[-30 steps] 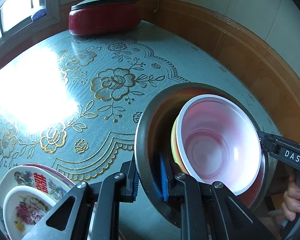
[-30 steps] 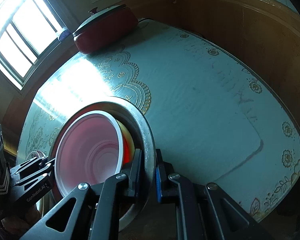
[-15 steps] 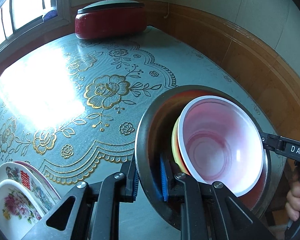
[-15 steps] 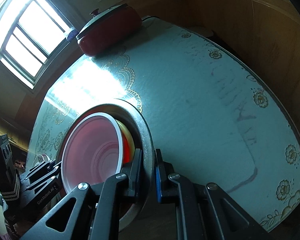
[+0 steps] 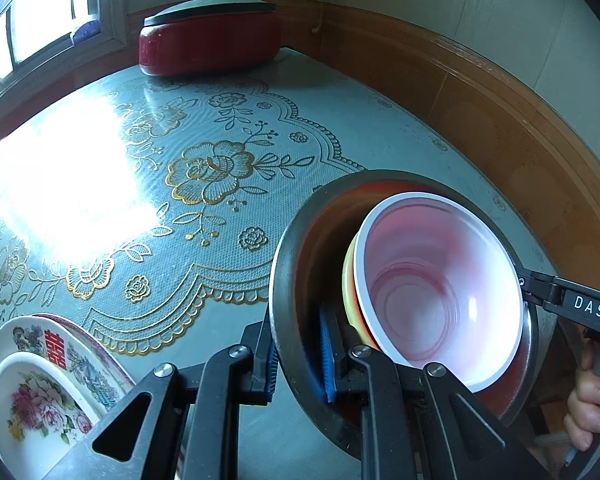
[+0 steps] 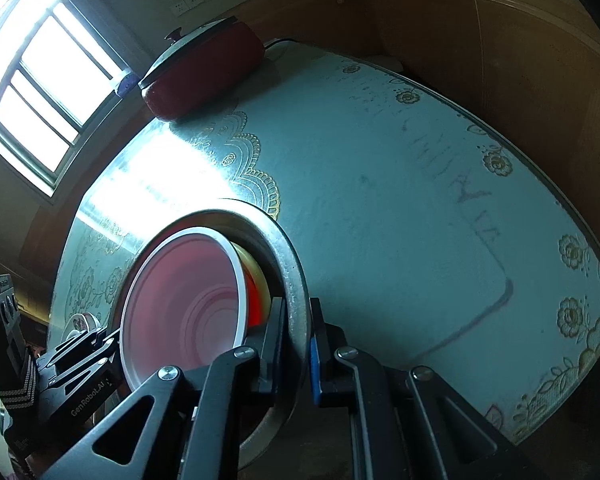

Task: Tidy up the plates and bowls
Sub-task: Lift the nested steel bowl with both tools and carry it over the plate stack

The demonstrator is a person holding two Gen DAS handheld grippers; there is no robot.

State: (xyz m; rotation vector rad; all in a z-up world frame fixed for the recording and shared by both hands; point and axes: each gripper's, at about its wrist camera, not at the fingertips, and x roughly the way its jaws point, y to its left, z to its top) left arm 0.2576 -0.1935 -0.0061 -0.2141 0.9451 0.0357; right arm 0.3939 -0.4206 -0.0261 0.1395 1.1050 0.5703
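Carried a little farther up the table (image 5: 340, 120) toward the red cooker (image 5: 210, 38) at the far edge, with the plates (image 5: 56, 372) at the near left corner sliding lower in the left view. Held above the cloth, near the right edge: a steel basin (image 5: 288, 264), tilted, with a pink bowl (image 5: 440, 288) nested over a yellow bowl (image 5: 350, 280) inside. Pinched at opposite sides of the rim: left gripper (image 5: 298, 360) with one pad outside the wall and one inside, right gripper (image 6: 296, 348) the same, each pressed tight on thin metal. Also visible in the left view, the right gripper's tips (image 5: 540, 288) biting the far rim, with a hand (image 5: 592, 404) below.

Risks from here, as a judgement: slick steel slipping through narrow pads if either side lifts or twists unevenly; bowls sliding out over the low side if tilt grows, since nothing holds them but the basin wall; a clash with the plates on set-down if lowered too near that corner; a hard landing ringing the bowls loose.
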